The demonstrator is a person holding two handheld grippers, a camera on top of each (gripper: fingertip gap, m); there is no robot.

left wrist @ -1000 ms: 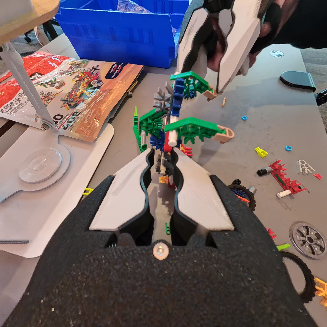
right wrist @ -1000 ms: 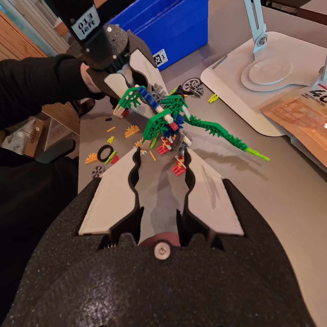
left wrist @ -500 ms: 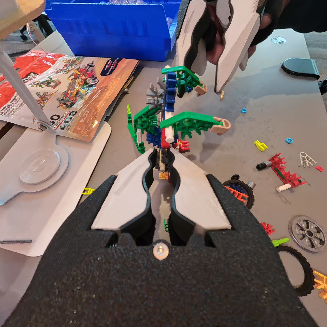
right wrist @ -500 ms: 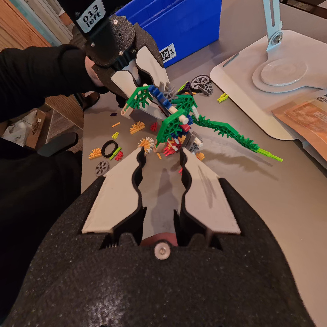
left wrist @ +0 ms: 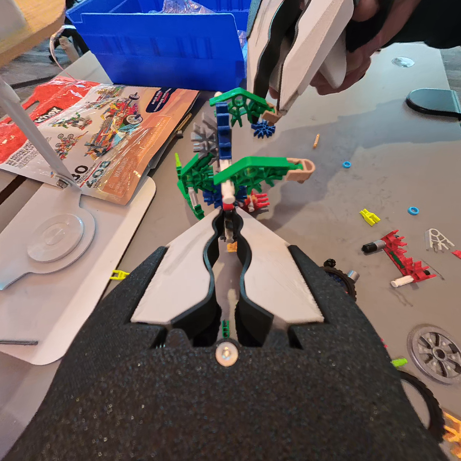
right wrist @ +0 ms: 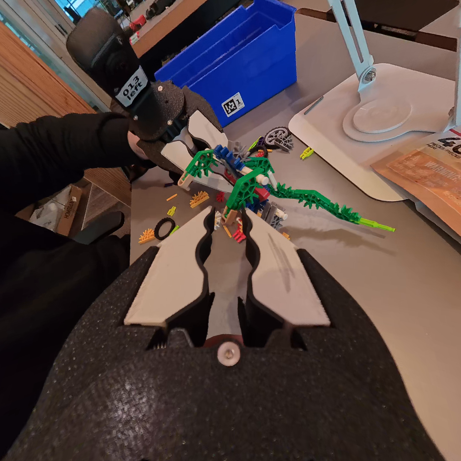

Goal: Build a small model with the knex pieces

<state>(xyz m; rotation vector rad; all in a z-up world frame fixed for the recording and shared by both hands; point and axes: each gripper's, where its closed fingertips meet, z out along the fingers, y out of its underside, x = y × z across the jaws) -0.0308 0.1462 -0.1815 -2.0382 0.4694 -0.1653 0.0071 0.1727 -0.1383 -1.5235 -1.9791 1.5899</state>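
The left gripper (left wrist: pixel 228 214) has its fingers clenched, almost together, on the lower core of a rod-and-connector toy model (left wrist: pixel 249 172), gripping the red, black and white pieces just beyond the fingertips. The model stands up from the bench (left wrist: pixel 349 139): a blue spine, grey snowflake connectors and two green limbs, each ending in a tan clip. A long green tail (right wrist: pixel 319 202) reaches out to the right of the right gripper's fingers.

The right gripper (right wrist: pixel 228 212) comes in from the far side. Its fingers are narrowed around one tan clip (right wrist: pixel 229 217), which sits right between the tips. In the left wrist view they appear to pinch it (contact on both sides is hard to confirm from the right wrist view).

The body, limbs and tail are already joined. Many parts lie loose to the right of the left fingers, among them a red assembly (left wrist: pixel 399 254), a grey wheel (left wrist: pixel 435 354), small rings and a yellow clip.

Beyond the left fingers stands a blue bin (left wrist: pixel 159 50). To their left lie a printed packet (left wrist: pixel 112 139) and a white stand base (left wrist: pixel 50 237).
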